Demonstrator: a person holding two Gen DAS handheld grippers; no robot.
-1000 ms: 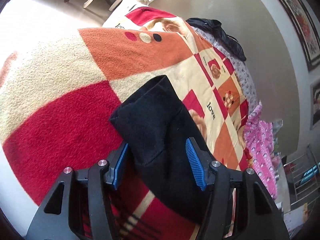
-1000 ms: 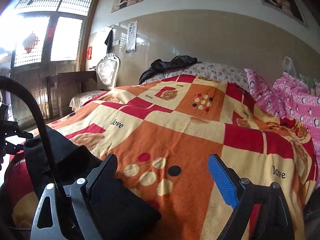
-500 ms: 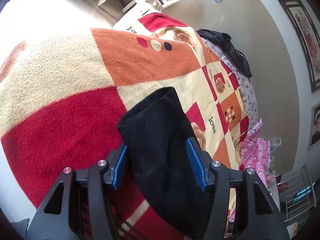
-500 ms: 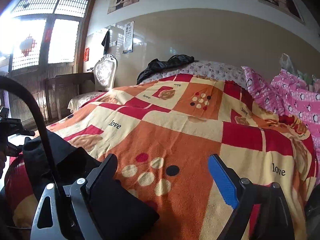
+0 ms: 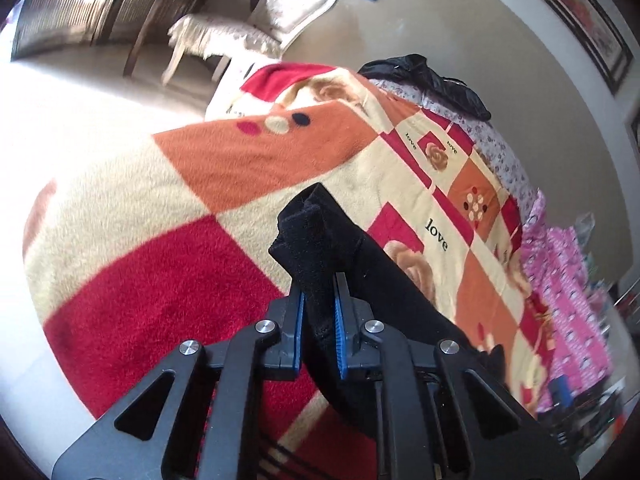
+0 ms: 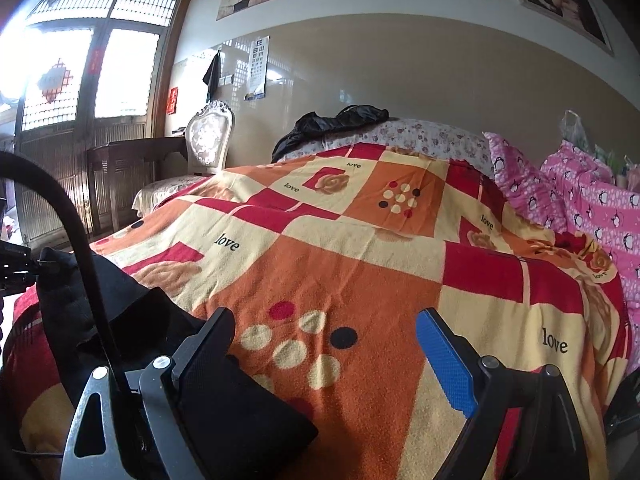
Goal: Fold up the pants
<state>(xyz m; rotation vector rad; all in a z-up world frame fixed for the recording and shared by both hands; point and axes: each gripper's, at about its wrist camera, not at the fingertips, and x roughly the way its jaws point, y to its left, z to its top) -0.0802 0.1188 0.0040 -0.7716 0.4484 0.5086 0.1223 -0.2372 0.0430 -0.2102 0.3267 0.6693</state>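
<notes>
Two grippers work over a bed covered by a checked blanket [image 5: 120,208] in red, orange and cream. In the left wrist view, the left gripper [image 5: 319,300] has its blue pads pressed tight on a bunched end of the black pants [image 5: 384,280]; its jaws have just been closing, and half a second ago they stood apart on either side of the cloth. The pinched end sticks up and away past the fingertips, while the rest of the garment trails back toward the near right, so its long axis runs near-right to far-left across the blanket. In the right wrist view, the right gripper [image 6: 324,340] holds its jaws wide apart as before, with nothing clamped; the pants lie at its near left, under and beside its left finger. Farther off, a black jacket [image 6: 332,124] rests at the bed's far end, and pink pillows [image 6: 592,200] lie to the right.
</notes>
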